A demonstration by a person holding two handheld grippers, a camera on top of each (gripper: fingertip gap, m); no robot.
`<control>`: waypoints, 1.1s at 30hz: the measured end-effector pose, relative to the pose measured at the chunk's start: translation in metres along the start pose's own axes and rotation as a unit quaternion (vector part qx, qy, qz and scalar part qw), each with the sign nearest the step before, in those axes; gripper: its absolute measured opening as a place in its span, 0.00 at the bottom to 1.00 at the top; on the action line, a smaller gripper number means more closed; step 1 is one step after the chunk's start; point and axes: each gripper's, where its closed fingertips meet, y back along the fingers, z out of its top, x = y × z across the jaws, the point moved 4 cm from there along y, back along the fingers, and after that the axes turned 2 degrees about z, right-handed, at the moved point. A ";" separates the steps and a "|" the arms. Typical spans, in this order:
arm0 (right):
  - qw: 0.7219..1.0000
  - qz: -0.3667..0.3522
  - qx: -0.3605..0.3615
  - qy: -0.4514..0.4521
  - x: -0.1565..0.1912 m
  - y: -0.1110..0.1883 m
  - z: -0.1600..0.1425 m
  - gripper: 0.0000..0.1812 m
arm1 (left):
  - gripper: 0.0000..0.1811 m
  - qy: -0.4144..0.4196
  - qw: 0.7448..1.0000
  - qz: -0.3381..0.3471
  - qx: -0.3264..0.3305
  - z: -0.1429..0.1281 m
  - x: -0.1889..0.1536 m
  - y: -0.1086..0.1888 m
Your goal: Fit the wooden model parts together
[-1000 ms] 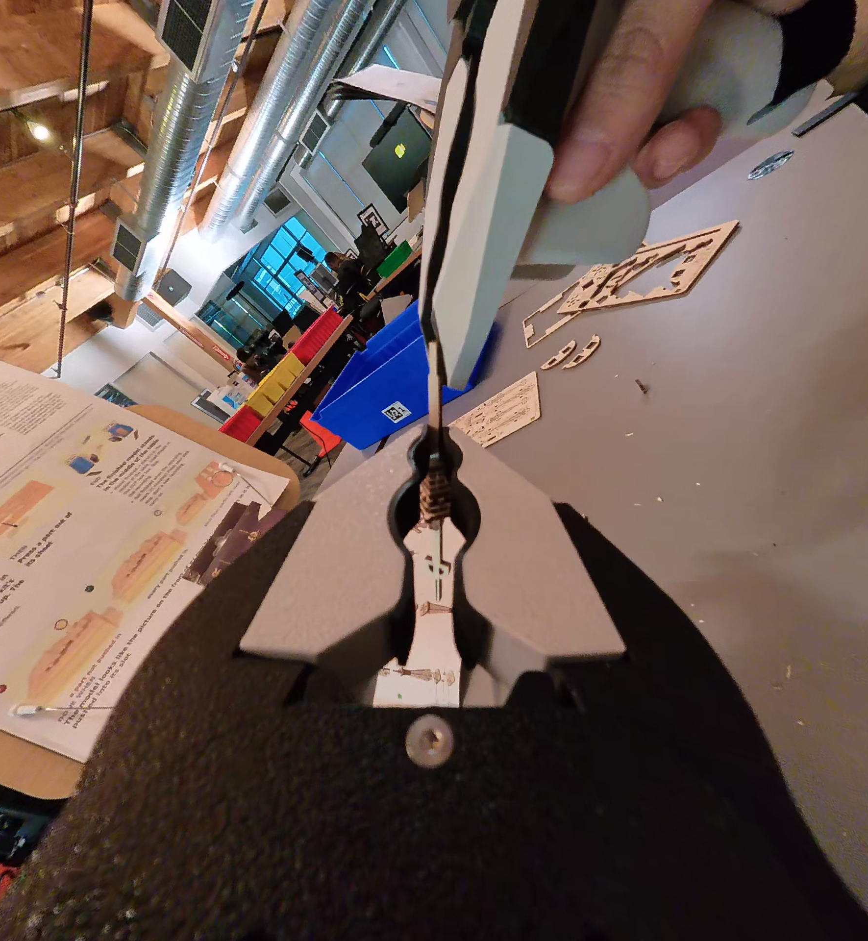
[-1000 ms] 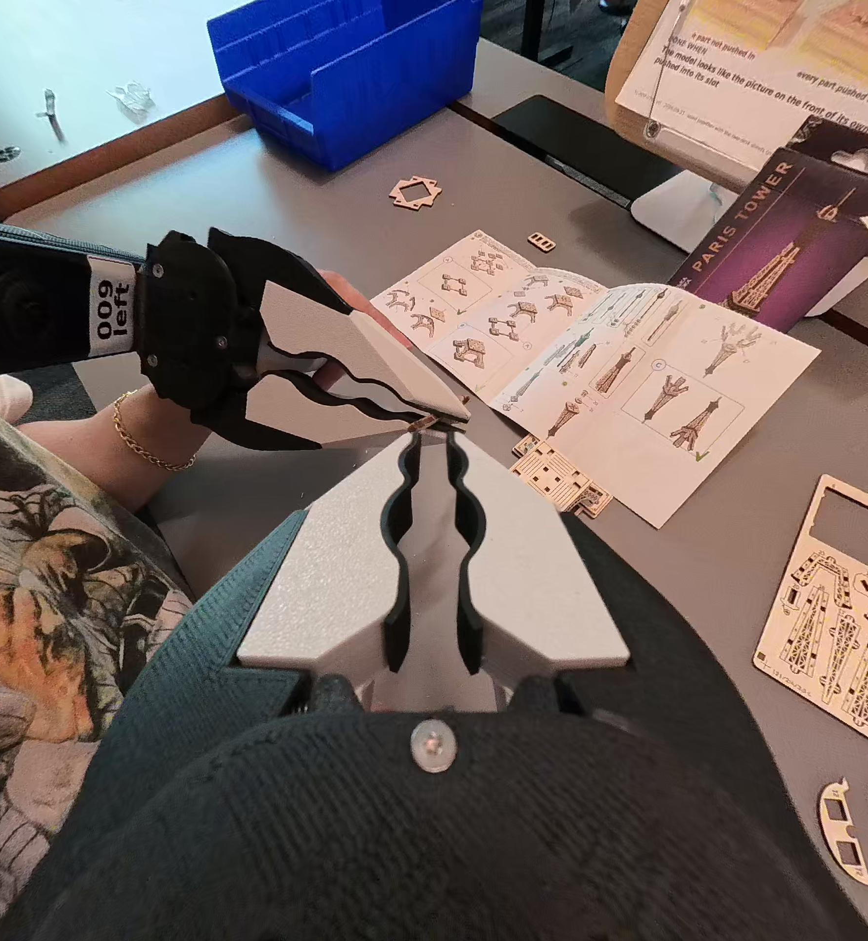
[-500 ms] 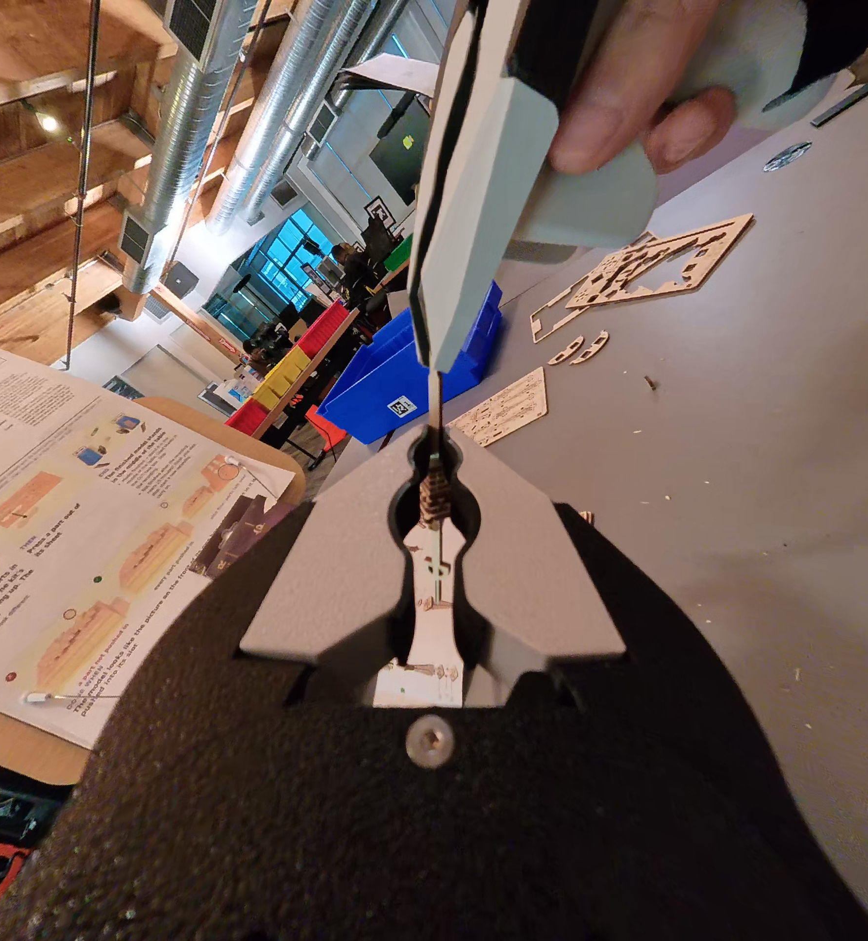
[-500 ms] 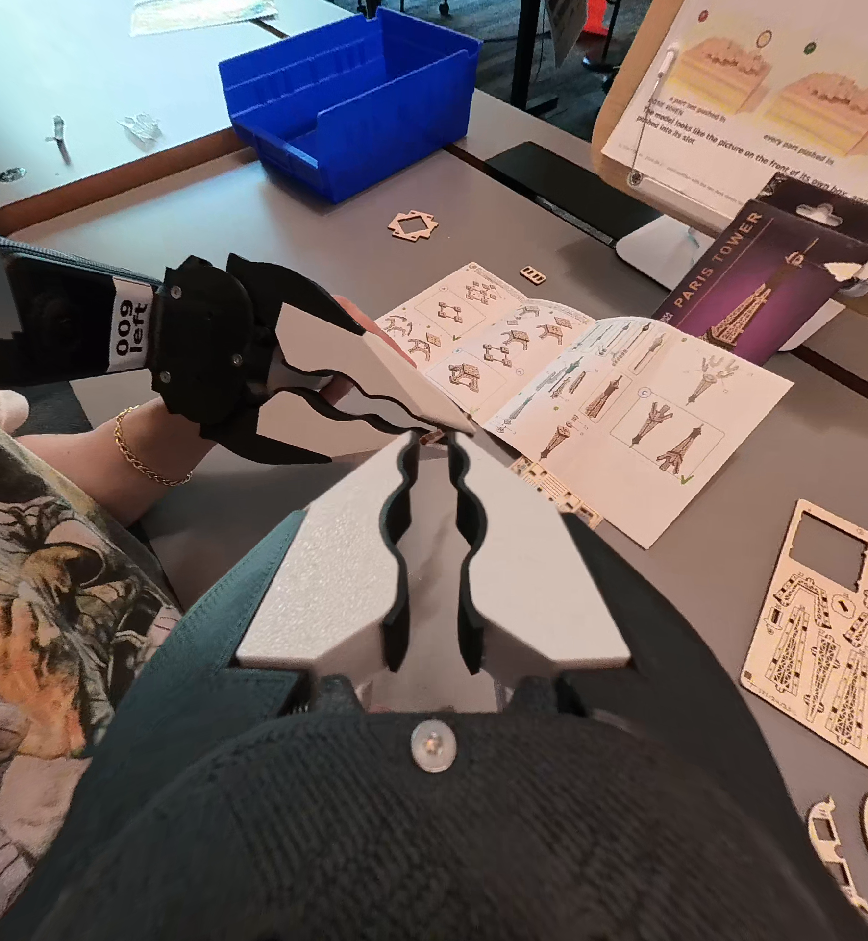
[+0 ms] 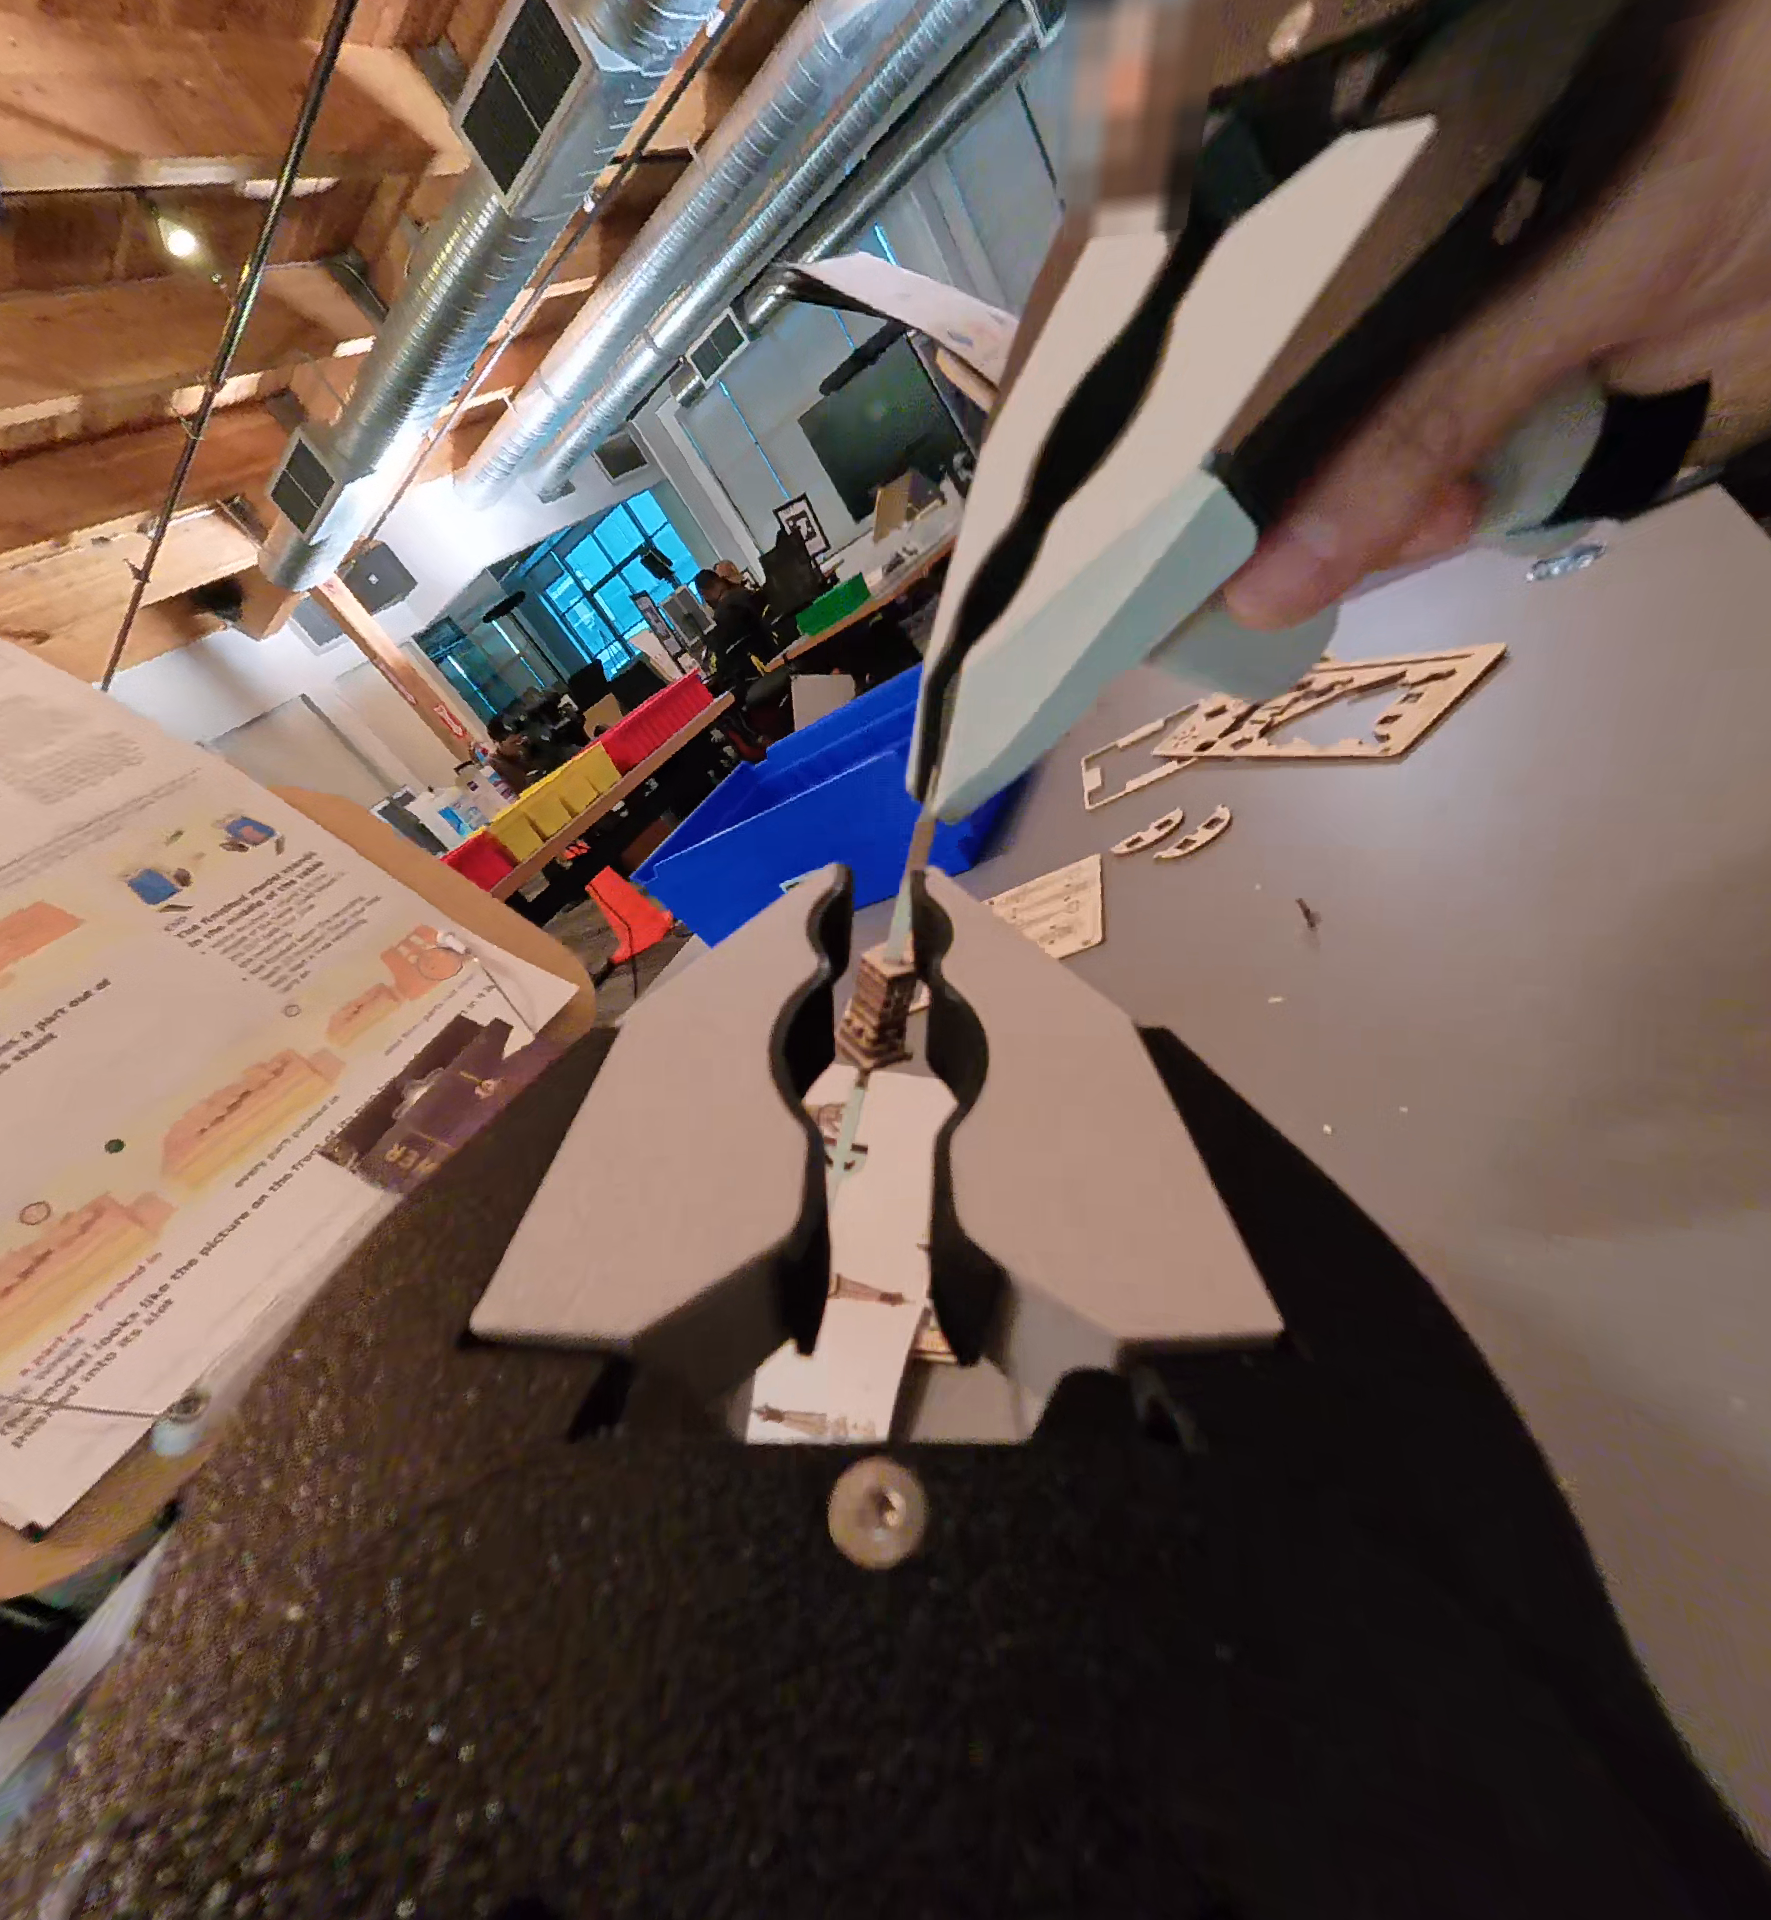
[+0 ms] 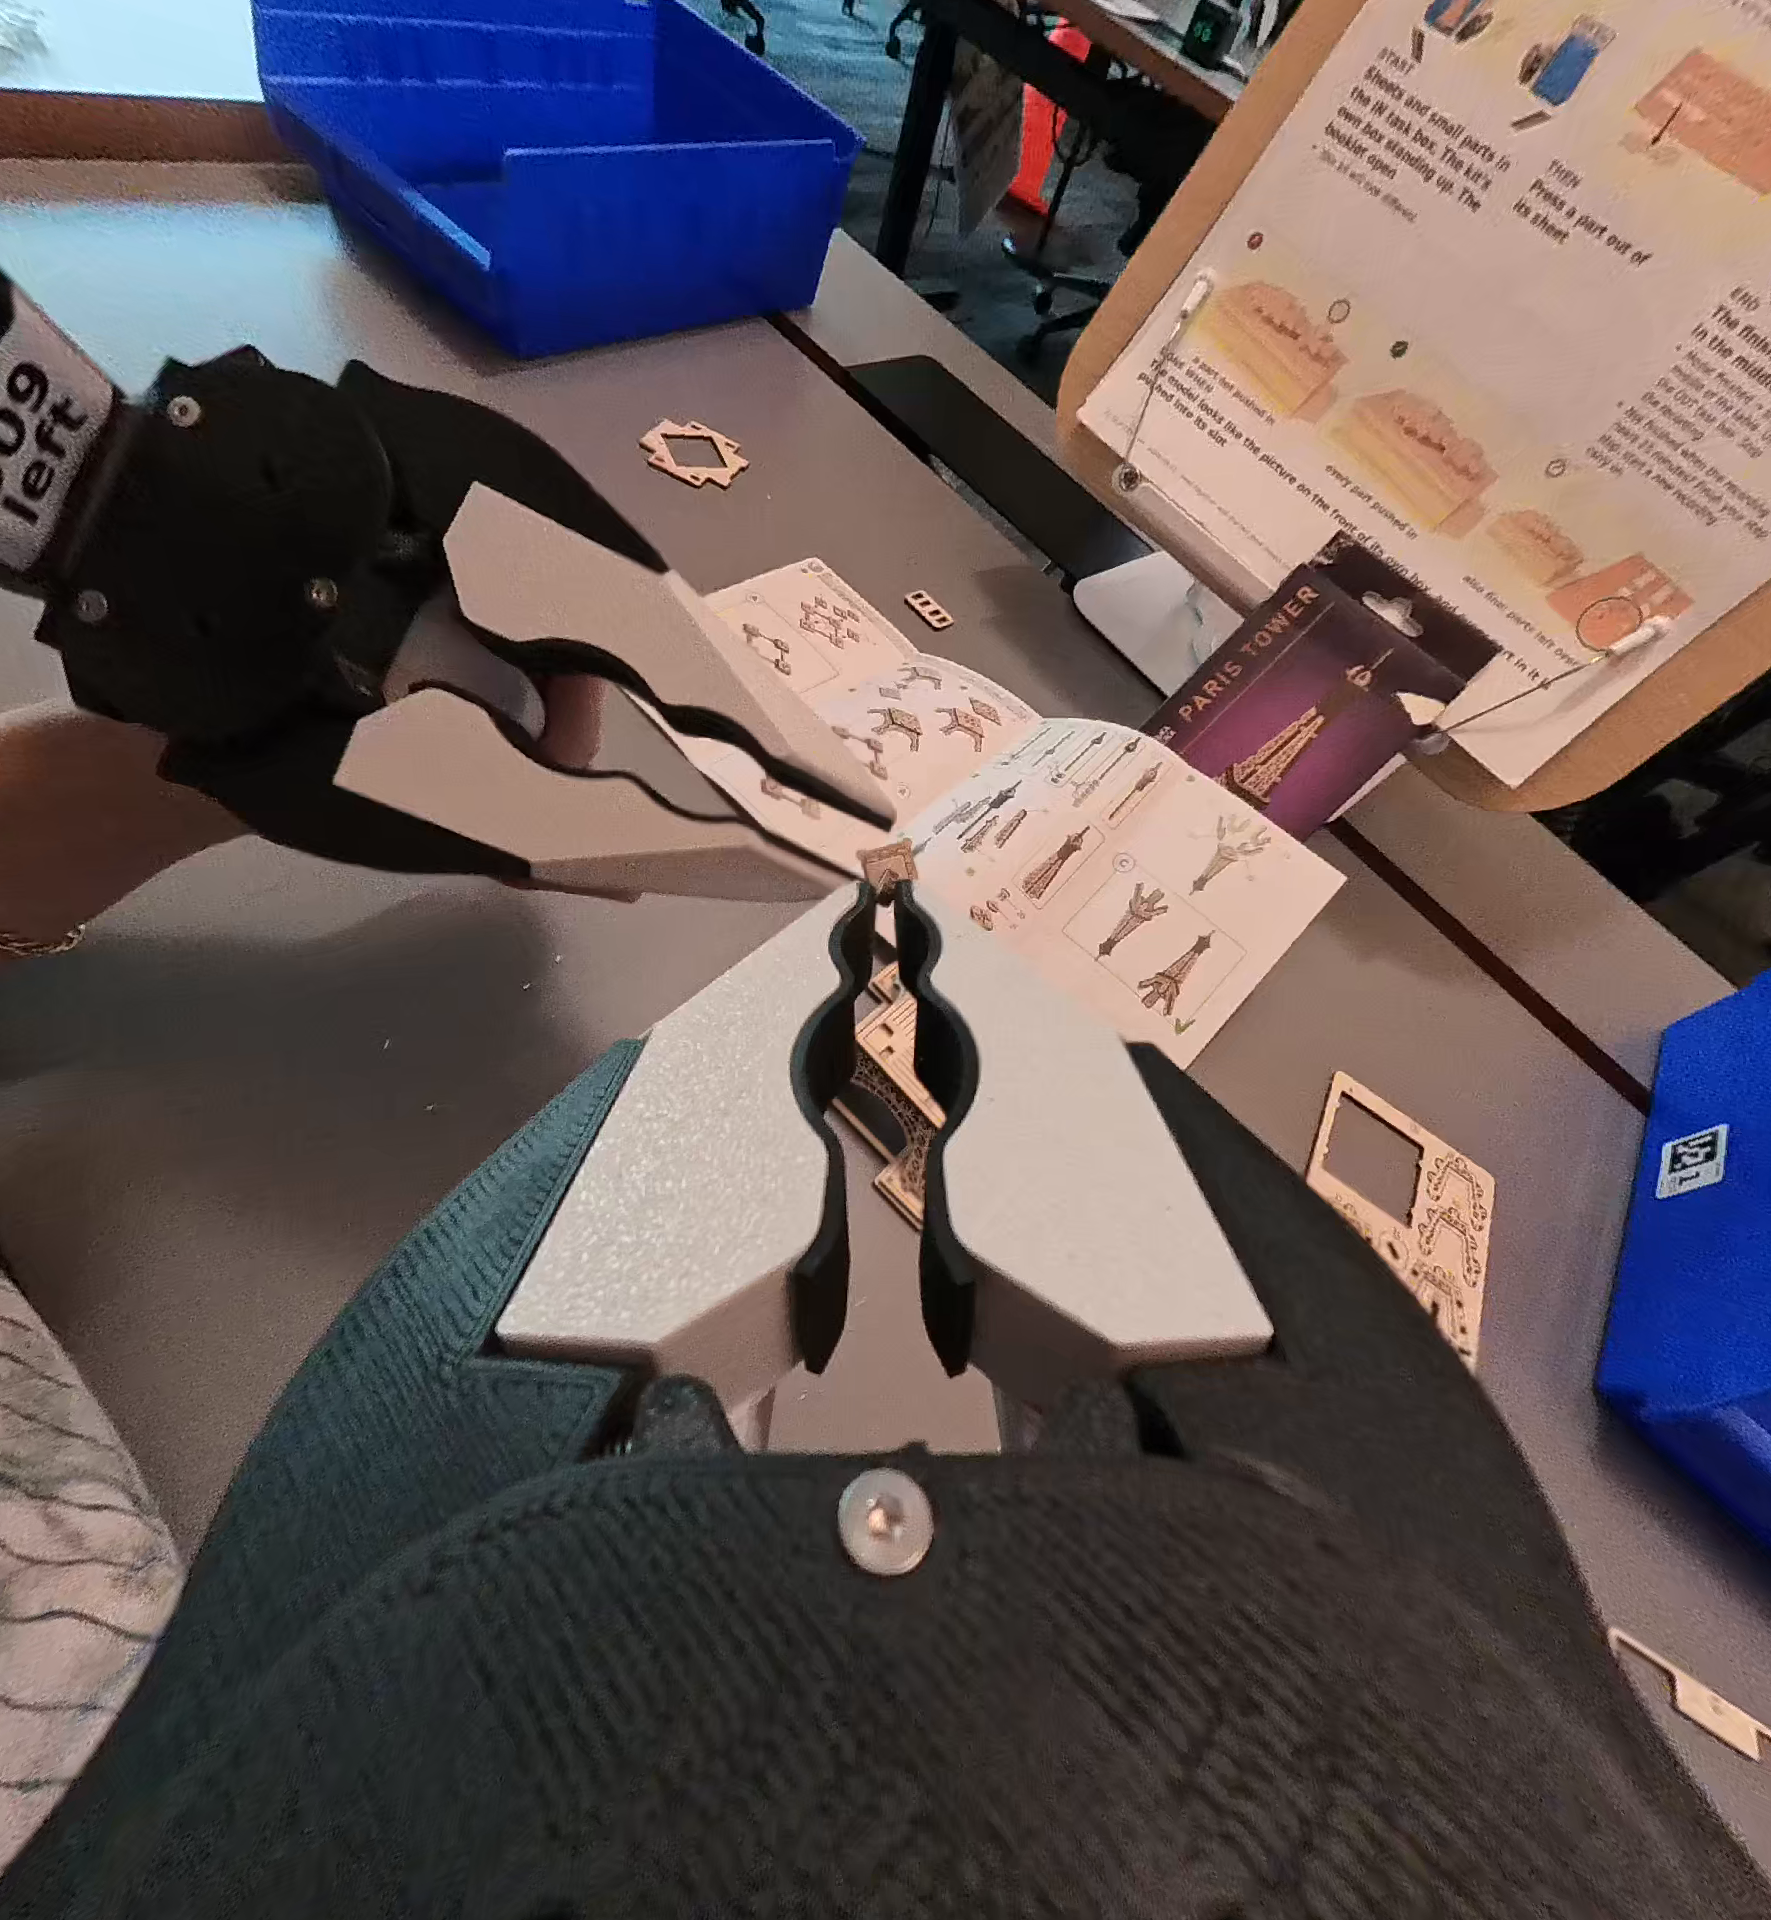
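- right hand-held gripper (image 6: 883,902): tips pressed together on the thin spire end of the small brown wooden tower-top piece (image 5: 876,1010), held in the air above the grey surface (image 5: 1483,1091). a tip pinch probably leaves the body free to mate.
- left hand-held gripper (image 5: 876,894): fingers spread. the tower-top piece sits in the gap, close to one finger, but looks unclamped on the other side. judged a hand-over, with the right now carrying the piece.
- both grippers meet tip to tip, probably to keep the tiny piece aligned.
- flat pale wooden tower-leg assembly (image 6: 902,1127) lies on the surface beneath the right gripper, the likely mating part.
- white folded instruction leaflet (image 6: 1120,883) lies open just beyond, in easy view.
- risk: the spire looks thin, so side load could snap it.
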 end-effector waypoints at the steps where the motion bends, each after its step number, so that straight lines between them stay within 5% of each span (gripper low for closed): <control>1: 1.000 0.002 -0.003 0.003 0.002 -0.001 0.000 0.00 | 0.04 0.010 1.000 0.004 -0.007 0.001 0.002 0.001; 6: 0.995 -0.073 -0.007 0.069 -0.007 0.003 0.000 0.01 | 0.08 0.075 0.997 0.006 -0.034 0.006 0.010 0.005; 10: 0.980 -0.147 -0.020 0.130 -0.014 0.006 -0.001 0.01 | 0.06 0.205 0.977 -0.004 -0.061 0.008 0.020 0.009; 17: 0.936 -0.250 -0.089 0.233 -0.008 0.011 0.003 0.01 | 0.04 0.495 0.853 -0.133 -0.095 0.001 0.017 0.003; 24: 0.899 -0.284 -0.143 0.302 0.009 0.012 0.011 0.00 | 0.04 0.651 0.716 -0.192 -0.162 0.002 0.021 0.002; 33: 0.842 -0.294 -0.118 0.438 0.024 -0.001 0.013 0.00 | 0.07 0.692 0.660 -0.222 -0.191 0.007 0.022 0.003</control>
